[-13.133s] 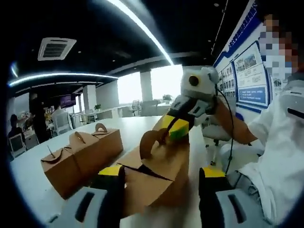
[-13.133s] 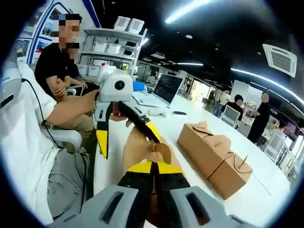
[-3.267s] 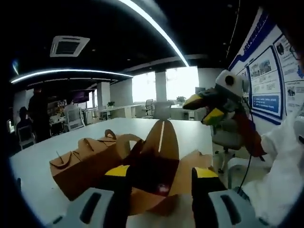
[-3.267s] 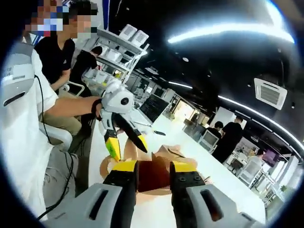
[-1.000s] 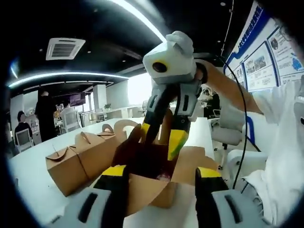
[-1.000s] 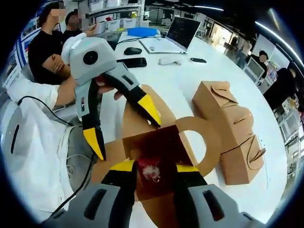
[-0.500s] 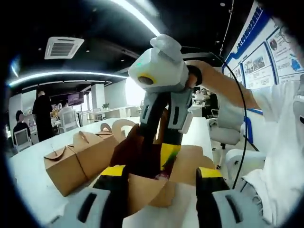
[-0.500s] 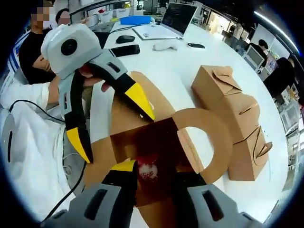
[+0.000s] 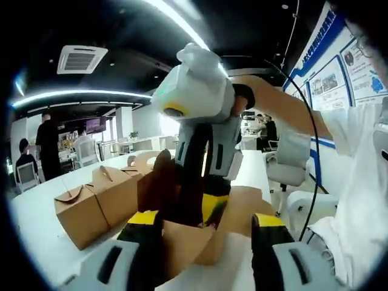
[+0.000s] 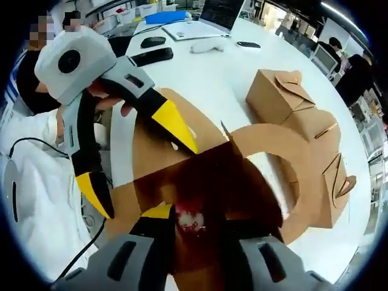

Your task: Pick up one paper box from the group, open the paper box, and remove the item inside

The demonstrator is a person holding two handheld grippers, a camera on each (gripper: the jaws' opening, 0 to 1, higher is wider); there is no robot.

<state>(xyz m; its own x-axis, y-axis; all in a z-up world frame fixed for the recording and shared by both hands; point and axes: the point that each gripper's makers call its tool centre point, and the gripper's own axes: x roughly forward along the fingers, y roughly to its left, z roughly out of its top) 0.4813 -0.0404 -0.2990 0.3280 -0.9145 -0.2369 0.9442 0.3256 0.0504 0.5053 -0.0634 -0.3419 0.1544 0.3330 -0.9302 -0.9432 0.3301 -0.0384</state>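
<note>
An open brown paper box (image 9: 185, 239) sits between the jaws of my left gripper (image 9: 205, 219), which stands open around the box's near side. From above, my right gripper (image 9: 195, 209) reaches down into the box, its tips inside the dark interior. In the right gripper view the open box (image 10: 242, 163) has its flaps and looped handle spread out. A small red and white item (image 10: 191, 221) lies at the bottom, between the open jaws of my right gripper (image 10: 197, 221). My left gripper (image 10: 133, 160) straddles the box's left flap with its yellow tips wide apart.
Closed paper boxes (image 9: 91, 203) stand in a row on the white table (image 10: 212, 66), to the right of the open box in the right gripper view (image 10: 291, 97). A laptop (image 10: 221, 9), phone (image 10: 148, 56) and mouse (image 10: 205, 43) lie further off. An office chair (image 9: 291, 160) and people are nearby.
My right gripper has gone down deeper into the open box, bringing the red and white item between its jaws. My left gripper has stayed around the box.
</note>
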